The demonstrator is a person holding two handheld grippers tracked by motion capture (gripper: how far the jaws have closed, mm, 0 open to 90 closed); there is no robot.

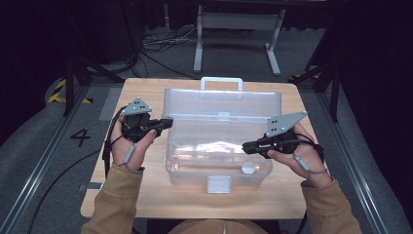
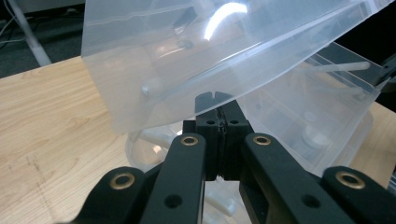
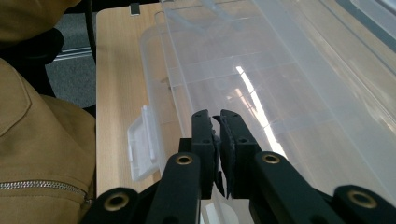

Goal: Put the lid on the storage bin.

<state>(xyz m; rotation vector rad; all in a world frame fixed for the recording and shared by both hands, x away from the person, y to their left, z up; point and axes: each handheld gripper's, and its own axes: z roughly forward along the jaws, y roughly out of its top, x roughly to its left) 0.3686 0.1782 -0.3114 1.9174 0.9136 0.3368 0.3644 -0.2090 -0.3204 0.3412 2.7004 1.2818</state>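
- High view: above person's side, looks forward and down on whole table (image 1: 146, 195).
- Left gripper view: close behind own jaws, facing clear box (image 2: 210, 56) lid edge.
- Right gripper view: close, along box's length.
- All share box and tabletop.

Both forearms wear mustard-tan sleeves (image 1: 114, 202), and a metal zip runs across the same tan jacket in the right gripper view. The left gripper (image 1: 168, 122) and right gripper (image 1: 246, 145) are matte black, each topped by a grey three-cornered plate with small dark holes. Brass-ringed screws stud the black jaw arms. Black cables trail from them.
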